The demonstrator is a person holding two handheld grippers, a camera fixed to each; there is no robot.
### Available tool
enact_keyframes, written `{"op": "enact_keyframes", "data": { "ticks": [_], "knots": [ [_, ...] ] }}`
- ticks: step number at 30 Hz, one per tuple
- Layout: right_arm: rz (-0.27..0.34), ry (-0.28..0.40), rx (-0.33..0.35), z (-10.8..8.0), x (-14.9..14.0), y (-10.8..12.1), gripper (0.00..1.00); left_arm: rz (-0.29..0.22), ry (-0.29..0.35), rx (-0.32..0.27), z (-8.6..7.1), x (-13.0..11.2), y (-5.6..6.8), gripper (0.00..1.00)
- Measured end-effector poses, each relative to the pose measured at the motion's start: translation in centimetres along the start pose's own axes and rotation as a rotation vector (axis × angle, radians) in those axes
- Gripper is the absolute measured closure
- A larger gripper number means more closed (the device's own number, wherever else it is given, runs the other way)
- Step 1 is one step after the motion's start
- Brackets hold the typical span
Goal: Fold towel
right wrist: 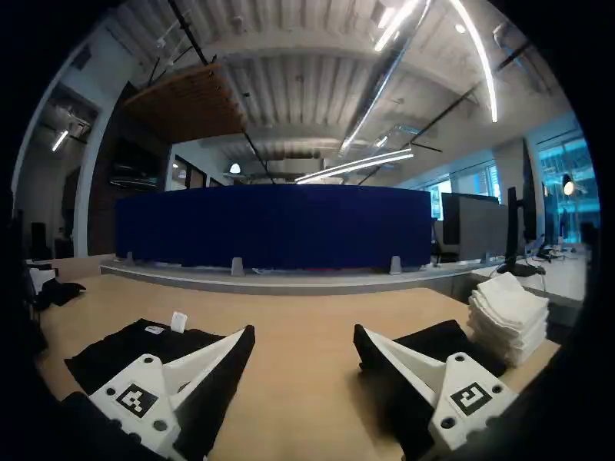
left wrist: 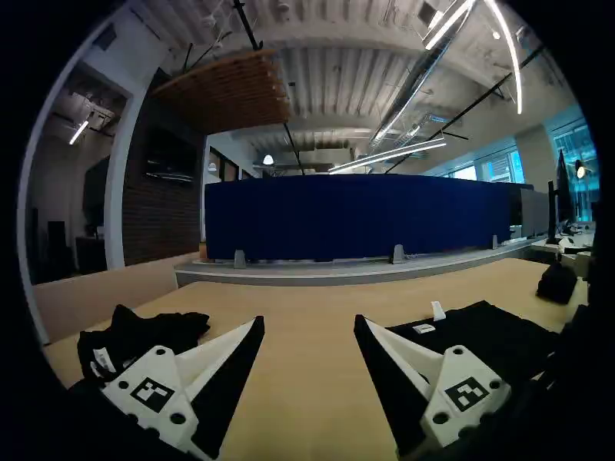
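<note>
No legible text — towel tag (left wrist: 423, 328) too small to read.

Bare tabletop (right wrist: 304, 346) open ahead, black towels (right wrist: 142, 346) flanking, white towel stack (right wrist: 509, 313) right, blue partition (right wrist: 269, 227) behind.

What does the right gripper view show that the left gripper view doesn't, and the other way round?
Right gripper view: a stack of white towels at the right edge of the table. Left gripper view: a crumpled black cloth nearby; a dark lump far left in the other view may be it. Both: the table, the blue divider and a flat black towel with a white tag.
</note>
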State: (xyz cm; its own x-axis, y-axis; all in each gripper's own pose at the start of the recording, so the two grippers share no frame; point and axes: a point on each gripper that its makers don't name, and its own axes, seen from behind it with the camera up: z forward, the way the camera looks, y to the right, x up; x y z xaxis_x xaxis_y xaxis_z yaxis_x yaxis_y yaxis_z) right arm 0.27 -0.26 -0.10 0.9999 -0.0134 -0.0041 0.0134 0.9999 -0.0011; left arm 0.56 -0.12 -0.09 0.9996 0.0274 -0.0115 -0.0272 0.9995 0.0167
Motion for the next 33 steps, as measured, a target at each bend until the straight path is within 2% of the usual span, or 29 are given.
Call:
{"op": "enact_keyframes", "data": {
  "ticks": [5,11,18,23,29,33],
  "knots": [
    [-0.028,0.024,0.001,0.0,2.3,-0.3,0.01,0.021,0.026,-0.001,0.1,2.1,0.0,0.14],
    [-0.028,0.033,0.0,0.0,6.4,-0.5,0.01,-0.015,0.028,-0.007,0.2,5.7,-0.2,0.14],
    [-0.03,0.019,0.001,-0.6,12.4,-0.5,0.01,-0.013,0.0,-0.04,-0.2,10.9,0.8,0.14],
    [-0.032,-0.01,0.008,-0.7,15.5,-0.7,0.01,-0.001,-0.038,-0.074,-0.5,14.0,1.6,0.14],
    [-0.068,-0.036,0.063,-0.6,18.1,-1.7,0.0,0.045,-0.117,-0.142,-0.6,15.3,3.0,0.14],
    [-0.103,-0.098,0.136,-0.6,17.5,-2.9,0.01,0.087,-0.166,-0.206,-0.8,15.0,4.3,0.14]
  ]
}}
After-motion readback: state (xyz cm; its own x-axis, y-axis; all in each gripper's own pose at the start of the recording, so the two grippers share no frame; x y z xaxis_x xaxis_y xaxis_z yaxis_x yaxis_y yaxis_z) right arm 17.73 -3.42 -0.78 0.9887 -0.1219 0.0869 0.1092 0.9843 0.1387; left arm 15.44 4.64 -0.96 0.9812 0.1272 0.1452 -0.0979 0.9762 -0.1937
